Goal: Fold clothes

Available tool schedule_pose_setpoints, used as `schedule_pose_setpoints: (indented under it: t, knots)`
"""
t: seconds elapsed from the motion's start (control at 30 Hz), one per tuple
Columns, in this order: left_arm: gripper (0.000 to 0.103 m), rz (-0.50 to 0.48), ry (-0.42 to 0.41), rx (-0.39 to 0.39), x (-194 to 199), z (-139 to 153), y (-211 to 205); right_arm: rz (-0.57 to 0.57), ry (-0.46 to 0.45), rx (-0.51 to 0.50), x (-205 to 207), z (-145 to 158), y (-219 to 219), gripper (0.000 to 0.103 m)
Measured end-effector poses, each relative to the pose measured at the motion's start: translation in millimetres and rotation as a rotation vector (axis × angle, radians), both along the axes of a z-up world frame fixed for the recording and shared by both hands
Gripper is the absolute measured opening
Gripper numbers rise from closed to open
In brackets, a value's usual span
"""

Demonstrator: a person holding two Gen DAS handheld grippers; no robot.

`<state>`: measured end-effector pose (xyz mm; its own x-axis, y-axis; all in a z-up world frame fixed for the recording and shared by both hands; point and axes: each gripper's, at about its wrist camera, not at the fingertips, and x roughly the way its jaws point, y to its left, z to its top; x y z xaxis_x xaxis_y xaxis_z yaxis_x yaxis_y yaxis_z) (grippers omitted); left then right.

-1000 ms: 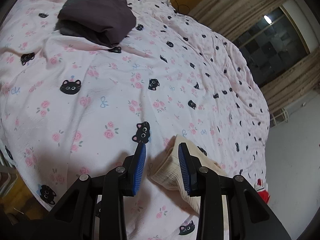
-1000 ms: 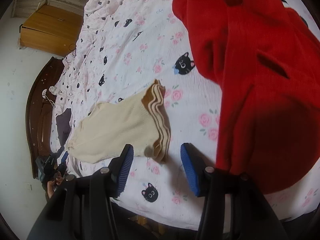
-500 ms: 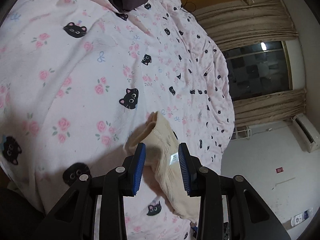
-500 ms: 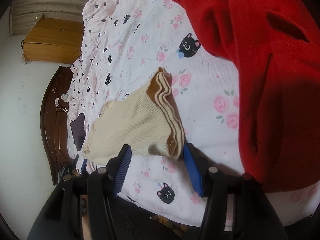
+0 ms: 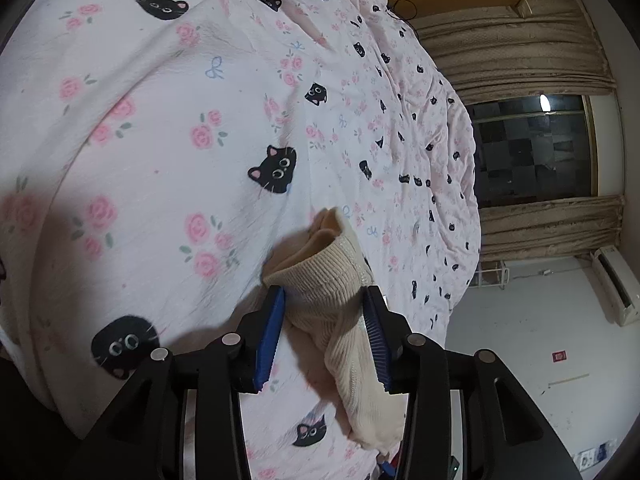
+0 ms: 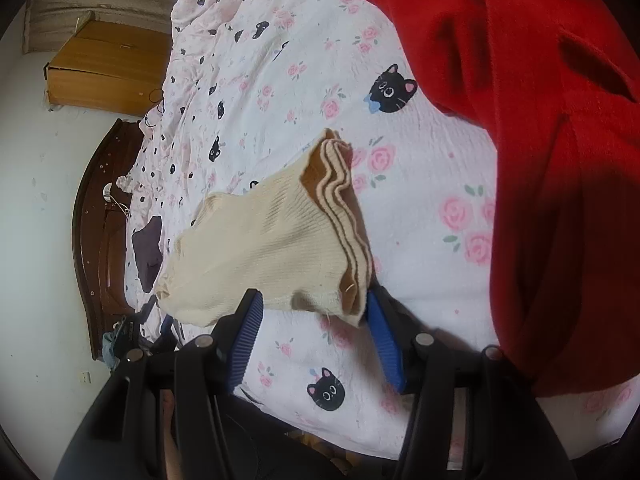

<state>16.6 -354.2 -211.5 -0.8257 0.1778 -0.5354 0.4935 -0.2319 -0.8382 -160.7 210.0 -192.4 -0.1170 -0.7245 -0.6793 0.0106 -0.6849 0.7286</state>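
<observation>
your left tongs (image 5: 324, 328) and right tongs (image 6: 314, 326) stand apart, each straddling an end of one cream knit garment (image 6: 264, 248) on the cat-print bed (image 6: 420, 216); one red garment (image 6: 540, 120) lies beside it.

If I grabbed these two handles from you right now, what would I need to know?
Left tool: open, its pads either side of one end of the cream knit garment.
Right tool: open, around the brown-striped end of the same piece.
Neither has closed yet.
The garment lies on the cat-print bedspread; a red garment waits beside it, unfolded.
A dark garment lies farther up the bed.
Next, probably: close both tools, then fold.
</observation>
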Motion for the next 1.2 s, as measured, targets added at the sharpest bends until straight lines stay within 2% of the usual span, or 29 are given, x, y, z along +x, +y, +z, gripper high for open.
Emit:
schedule_pose_setpoints:
  t: [0.27, 0.43, 0.63, 0.7, 0.77, 0.83, 0.93, 1.0, 1.2]
  knots:
    - [0.036, 0.061, 0.043, -0.003, -16, 1, -12, 0.006, 0.001, -0.001, 0, -2, 0, 0.055]
    - [0.036, 0.068, 0.075, -0.011, -12, 6, -12, 0.005, -0.005, -0.011, -1, -3, 1, 0.055]
    - [0.036, 0.052, 0.091, -0.144, -15, 43, -4, 0.009, -0.005, -0.007, -2, -5, 1, 0.055]
    - [0.037, 0.013, 0.100, -0.219, -25, 63, 3, 0.012, -0.003, -0.001, -3, -5, 1, 0.055]
    - [0.037, -0.047, 0.109, -0.229, -40, 72, 11, 0.015, -0.001, 0.003, -2, -4, 1, 0.055]
    - [0.037, -0.089, 0.095, -0.210, -56, 71, 17, 0.016, -0.001, 0.004, -2, -3, 1, 0.055]
    - [0.037, -0.104, 0.028, -0.187, -67, 57, 22, 0.014, -0.003, -0.002, -2, -4, 2, 0.055]
    - [0.037, -0.093, -0.010, -0.183, -64, 49, 23, 0.014, -0.004, -0.004, -2, -4, 3, 0.055]
    - [0.037, -0.063, -0.039, -0.189, -40, 33, 26, 0.018, -0.007, -0.008, -3, -5, 3, 0.055]
